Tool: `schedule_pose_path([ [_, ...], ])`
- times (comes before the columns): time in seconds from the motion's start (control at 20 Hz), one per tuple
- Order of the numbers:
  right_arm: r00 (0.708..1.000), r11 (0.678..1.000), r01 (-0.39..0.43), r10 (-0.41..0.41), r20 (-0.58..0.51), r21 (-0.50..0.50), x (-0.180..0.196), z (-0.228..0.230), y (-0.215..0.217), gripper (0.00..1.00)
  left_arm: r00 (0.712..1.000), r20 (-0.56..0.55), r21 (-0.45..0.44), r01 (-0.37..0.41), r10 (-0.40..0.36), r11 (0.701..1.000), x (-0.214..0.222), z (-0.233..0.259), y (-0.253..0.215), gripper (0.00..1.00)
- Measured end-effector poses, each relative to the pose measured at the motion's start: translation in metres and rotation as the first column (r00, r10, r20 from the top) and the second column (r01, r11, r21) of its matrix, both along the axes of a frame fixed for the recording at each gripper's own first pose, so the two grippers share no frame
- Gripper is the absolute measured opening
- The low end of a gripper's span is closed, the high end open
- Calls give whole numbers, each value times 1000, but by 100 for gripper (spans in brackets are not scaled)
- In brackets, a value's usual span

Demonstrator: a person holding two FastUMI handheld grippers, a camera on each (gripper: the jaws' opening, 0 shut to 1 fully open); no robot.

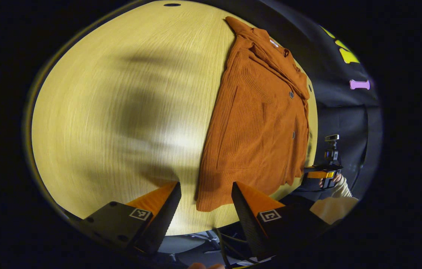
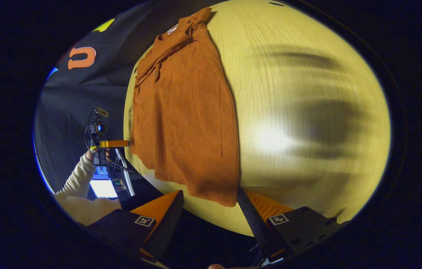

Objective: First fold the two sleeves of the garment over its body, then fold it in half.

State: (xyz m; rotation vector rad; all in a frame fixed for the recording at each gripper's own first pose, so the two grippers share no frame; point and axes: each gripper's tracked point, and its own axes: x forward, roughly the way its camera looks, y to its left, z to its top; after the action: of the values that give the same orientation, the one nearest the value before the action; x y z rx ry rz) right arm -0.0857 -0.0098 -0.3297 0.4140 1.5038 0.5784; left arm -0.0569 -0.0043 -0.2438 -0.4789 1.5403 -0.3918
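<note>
An orange ribbed garment (image 1: 259, 123) lies flat on the wooden table (image 1: 121, 112), collar far, hem near, buttons up. It forms a narrow strip with the sleeves seemingly laid over the body. In the left gripper view my left gripper (image 1: 205, 184) stands open just above the near hem corner, touching nothing. The right gripper (image 1: 313, 173) hovers by the hem's other side, held by a hand in a cream sleeve (image 1: 341, 188). In the right gripper view the garment (image 2: 184, 112) hangs slightly over the table edge, with my right gripper (image 2: 210, 190) open at its near corner. The left gripper (image 2: 115, 144) is beyond the hem.
Bare wooden tabletop (image 2: 308, 130) spreads wide beside the garment, crossed by shadows. The table's near edge (image 1: 196, 231) runs just under my fingers, with cables below. A lit screen (image 2: 102, 188) sits under the table level. A small dark hole (image 1: 172, 5) marks the far tabletop.
</note>
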Motion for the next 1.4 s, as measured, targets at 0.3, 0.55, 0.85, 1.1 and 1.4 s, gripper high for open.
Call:
schedule_pose_path([
  [0.3,999,999,41,-40,-24,31,11,-2,16,90,997,-4,-33,75,-75,997,-19,9,-16,86],
  [0.55,997,997,67,-66,-27,41,18,-7,30,80,997,5,-74,74,-74,995,-21,17,-40,83],
  [0.85,997,996,72,-70,-40,54,17,-9,45,48,999,13,-36,45,-45,998,-20,14,-41,49],
  [1.1,997,997,77,-77,-7,0,24,-21,41,45,998,11,41,65,-65,997,-25,4,-29,29],
  [1.4,998,997,66,-66,-6,31,17,-15,47,11,995,9,78,100,-101,992,-31,0,-24,8],
])
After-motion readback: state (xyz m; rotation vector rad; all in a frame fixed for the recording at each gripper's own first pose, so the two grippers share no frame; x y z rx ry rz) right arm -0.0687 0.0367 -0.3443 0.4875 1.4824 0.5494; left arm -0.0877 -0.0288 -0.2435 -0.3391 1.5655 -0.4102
